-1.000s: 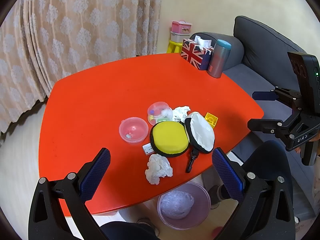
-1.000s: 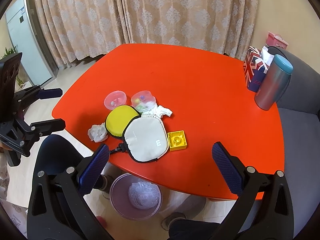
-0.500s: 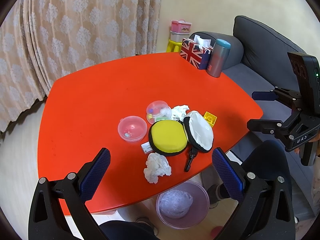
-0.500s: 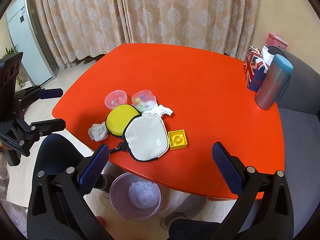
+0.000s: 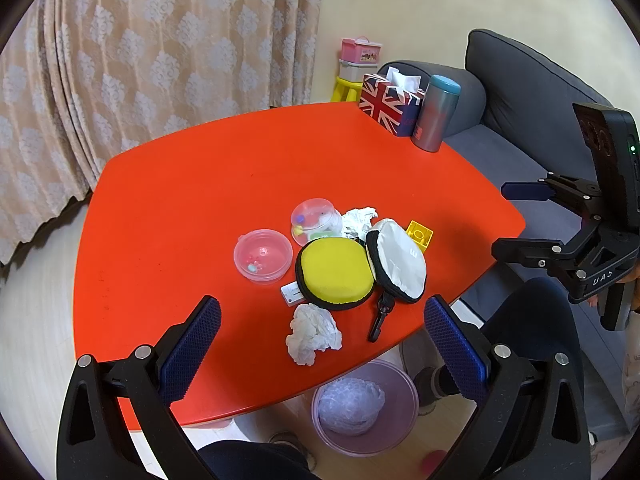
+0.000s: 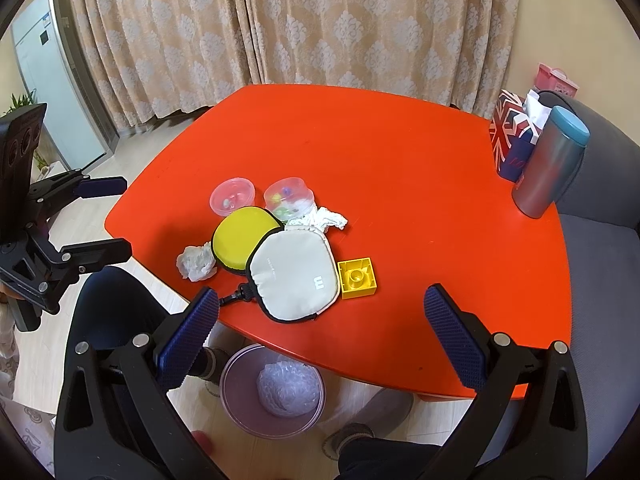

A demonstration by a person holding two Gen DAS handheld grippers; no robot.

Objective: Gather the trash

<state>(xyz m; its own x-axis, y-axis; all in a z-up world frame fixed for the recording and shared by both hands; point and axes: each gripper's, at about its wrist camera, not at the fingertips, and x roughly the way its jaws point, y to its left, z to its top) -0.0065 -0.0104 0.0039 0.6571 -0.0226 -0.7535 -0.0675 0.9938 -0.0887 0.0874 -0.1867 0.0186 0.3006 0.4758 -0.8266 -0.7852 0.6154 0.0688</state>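
Observation:
A crumpled white tissue (image 5: 314, 333) lies near the red table's front edge, also in the right wrist view (image 6: 196, 263). A second crumpled tissue (image 5: 359, 219) lies behind the pouches, beside a clear tub (image 6: 326, 218). A pink-rimmed bin (image 5: 365, 403) with a plastic liner stands on the floor under the table edge (image 6: 273, 391). My left gripper (image 5: 320, 334) is open and empty, hovering above the near tissue. My right gripper (image 6: 322, 318) is open and empty over the table's front edge.
On the red table (image 5: 192, 184) lie a yellow pouch (image 5: 334, 272), a grey pouch (image 6: 294, 276), two clear tubs (image 5: 263, 255) (image 5: 316, 222), a yellow brick (image 6: 356, 278), a flag tissue box (image 5: 390, 102) and a tumbler (image 5: 438, 118). A grey sofa (image 5: 520, 92) stands at right.
My left gripper has shifted slightly forward and up; the table items sit a little lower-left in its view. The right gripper has barely moved. Both stay open.

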